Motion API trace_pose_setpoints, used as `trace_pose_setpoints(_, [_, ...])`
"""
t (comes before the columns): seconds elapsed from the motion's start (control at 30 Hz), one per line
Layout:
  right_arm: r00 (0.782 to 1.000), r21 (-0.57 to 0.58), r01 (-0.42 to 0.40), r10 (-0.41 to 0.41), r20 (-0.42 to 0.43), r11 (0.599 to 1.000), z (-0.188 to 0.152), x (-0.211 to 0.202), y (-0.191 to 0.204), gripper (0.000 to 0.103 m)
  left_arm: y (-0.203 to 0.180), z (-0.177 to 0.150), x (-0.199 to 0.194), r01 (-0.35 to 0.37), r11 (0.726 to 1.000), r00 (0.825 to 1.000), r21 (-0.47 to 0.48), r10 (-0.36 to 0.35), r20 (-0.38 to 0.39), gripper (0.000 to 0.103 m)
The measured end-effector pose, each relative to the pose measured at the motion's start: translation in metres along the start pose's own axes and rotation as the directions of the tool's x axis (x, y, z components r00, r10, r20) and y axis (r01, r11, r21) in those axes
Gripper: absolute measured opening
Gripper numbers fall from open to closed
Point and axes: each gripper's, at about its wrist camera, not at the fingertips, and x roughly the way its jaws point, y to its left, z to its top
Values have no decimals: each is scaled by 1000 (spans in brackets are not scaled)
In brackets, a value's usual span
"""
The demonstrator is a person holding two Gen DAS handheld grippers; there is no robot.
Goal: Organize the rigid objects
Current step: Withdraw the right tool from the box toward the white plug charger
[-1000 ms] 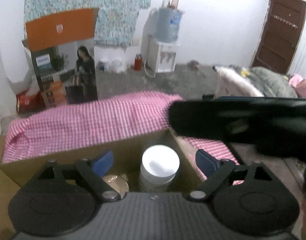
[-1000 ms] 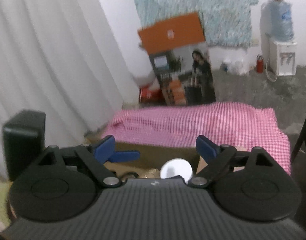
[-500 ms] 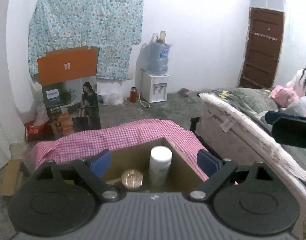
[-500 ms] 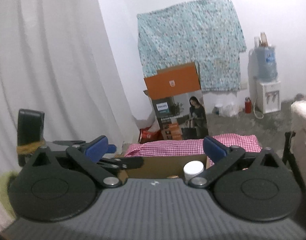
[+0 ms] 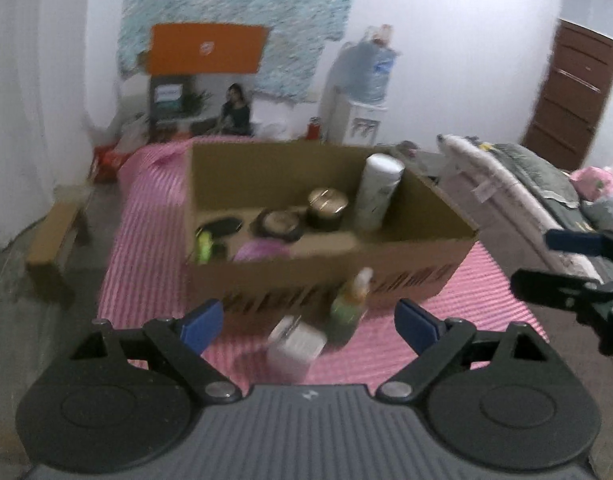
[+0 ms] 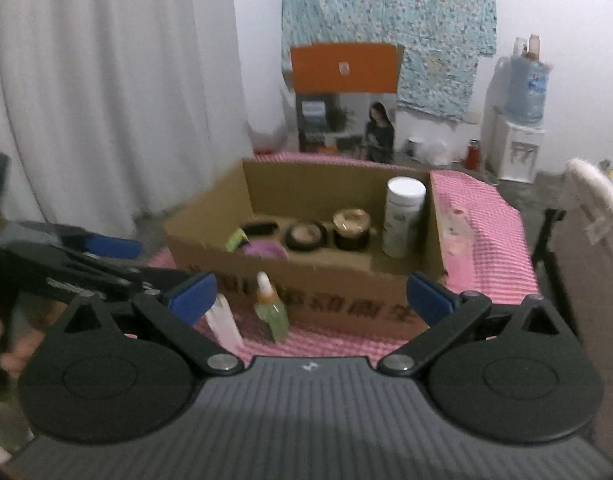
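1. Left wrist view: the left gripper [image 5: 308, 322] is seen with its two blue pads held wide apart, and nothing is gripped between them.
2. A brown cardboard box [image 5: 406, 276] is set on a pink checked cloth [image 5: 146, 240]. The box has flat, stiff walls and an open top, and dark letters are printed on its near wall.
3. Inside the box, a tall white round bottle [image 5: 376, 190] is stood upright by the right wall. Beside it a dark round jar with a shiny gold lid [image 5: 327, 208] is seen, then a flat round compact [image 5: 278, 224], then a flat black oval thing [image 5: 220, 226].
4. A yellow-green thing [image 5: 203, 245] and a soft-looking purple round thing [image 5: 258, 249] are kept near the box's front wall. These are blurred, so what they are cannot be told for sure.
5. Outside the box, on the cloth just in front of it, a small green spray bottle [image 5: 352, 300] is stood upright. A pale pink and white bottle [image 5: 294, 346] is seen just beside it, maybe tilted.
6. Right wrist view: the right gripper [image 6: 310, 294] has just been opened wider. Its blue pads are held far apart and nothing is gripped by them.
7. A white curtain [image 6: 106, 92] with long soft folds is hung on the left, and a flowered blue cloth [image 6: 390, 20] is hung on the wall.
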Motion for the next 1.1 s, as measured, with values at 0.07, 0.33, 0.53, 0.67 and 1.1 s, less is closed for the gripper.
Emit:
trace_pose_setpoints(0.07, [998,-50,60,-60,-9,997,-6,4,13,102,9,-13,0,-21,1000,1000,-20,21,-5,94])
trace_pose_setpoints(0.33, [996,-51,-78,76,-45,996,-15,15,22,102,19,-37,4,-56,998,998,-43,57,35,99])
trace_pose_setpoints(0.53, [979,139,-152,168,-113,979,-23,49,19,102,12,-51,22,-65,996,998,55,64,22,99])
trace_pose_setpoints(0.67, [960,227,-224,255,-118,948,-28,75,29,102,3,-56,32,-65,988,998,143,61,34,99])
trace_pose_setpoints(1.1, [940,299,-248,303,-157,922,-31,145,52,60,-9,-60,74,-30,957,1000,290,27,14,83])
